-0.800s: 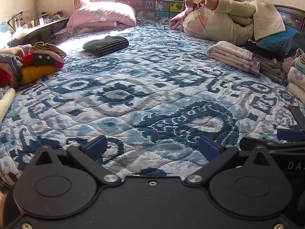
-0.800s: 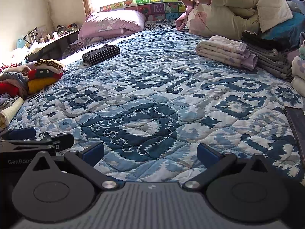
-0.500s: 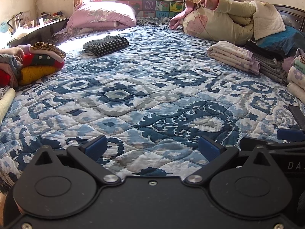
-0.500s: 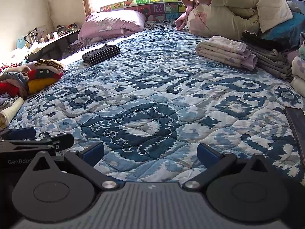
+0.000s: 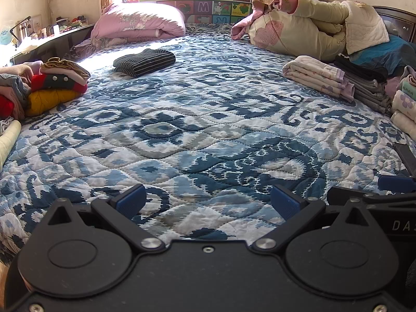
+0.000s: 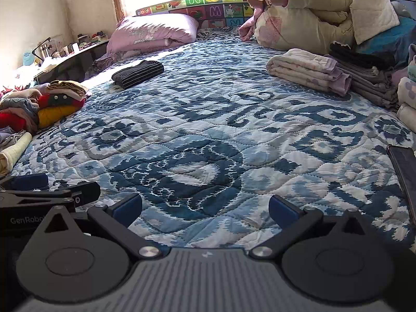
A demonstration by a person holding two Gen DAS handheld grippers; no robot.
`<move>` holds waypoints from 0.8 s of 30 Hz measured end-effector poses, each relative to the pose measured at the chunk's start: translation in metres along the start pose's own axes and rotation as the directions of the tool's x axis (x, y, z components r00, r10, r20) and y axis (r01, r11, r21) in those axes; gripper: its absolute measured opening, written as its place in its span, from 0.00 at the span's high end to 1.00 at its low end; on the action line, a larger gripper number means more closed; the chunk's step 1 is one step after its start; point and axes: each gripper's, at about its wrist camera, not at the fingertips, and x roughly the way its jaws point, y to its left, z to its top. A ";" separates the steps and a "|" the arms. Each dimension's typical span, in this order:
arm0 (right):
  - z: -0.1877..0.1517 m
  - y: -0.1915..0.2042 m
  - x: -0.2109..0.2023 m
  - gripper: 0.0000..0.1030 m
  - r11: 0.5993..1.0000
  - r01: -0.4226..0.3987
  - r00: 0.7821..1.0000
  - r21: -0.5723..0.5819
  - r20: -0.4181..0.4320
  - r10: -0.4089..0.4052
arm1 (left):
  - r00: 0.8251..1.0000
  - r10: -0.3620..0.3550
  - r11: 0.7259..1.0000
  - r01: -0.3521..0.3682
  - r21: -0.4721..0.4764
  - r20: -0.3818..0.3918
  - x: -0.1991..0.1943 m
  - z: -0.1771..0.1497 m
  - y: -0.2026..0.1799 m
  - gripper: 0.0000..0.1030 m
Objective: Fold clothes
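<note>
My left gripper (image 5: 208,202) and right gripper (image 6: 205,208) both hover low over the near part of a bed with a blue and white quilt (image 5: 208,130), jaws wide open and nothing between the blue pads. They sit side by side: the right gripper's arm (image 5: 377,197) shows at the left view's right edge. A heap of unfolded clothes (image 5: 49,88), red, yellow and beige, lies at the left bed edge. A folded dark striped garment (image 5: 144,62) rests far back left. Folded stacks (image 5: 319,78) line the right side.
A pink duvet (image 5: 137,26) and a bundled cream quilt (image 5: 306,26) lie at the head of the bed. A cluttered desk (image 6: 65,52) stands past the left side. A dark flat phone-like object (image 6: 404,171) lies on the quilt at the right.
</note>
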 end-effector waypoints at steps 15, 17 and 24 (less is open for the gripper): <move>-0.001 0.000 0.001 0.00 1.000 0.002 1.000 0.000 -0.006 -0.002 | 1.000 0.002 1.000 -0.002 0.001 -0.004 0.000 -0.001 -0.002 0.00; -0.001 0.000 0.001 0.00 1.000 0.003 1.000 -0.001 -0.005 -0.003 | 1.000 0.002 1.000 -0.002 0.001 -0.005 0.000 -0.001 -0.002 0.00; -0.001 0.001 0.002 0.00 1.000 0.005 1.000 0.000 -0.007 -0.005 | 1.000 0.002 1.000 -0.002 0.001 -0.007 0.000 -0.001 -0.001 0.00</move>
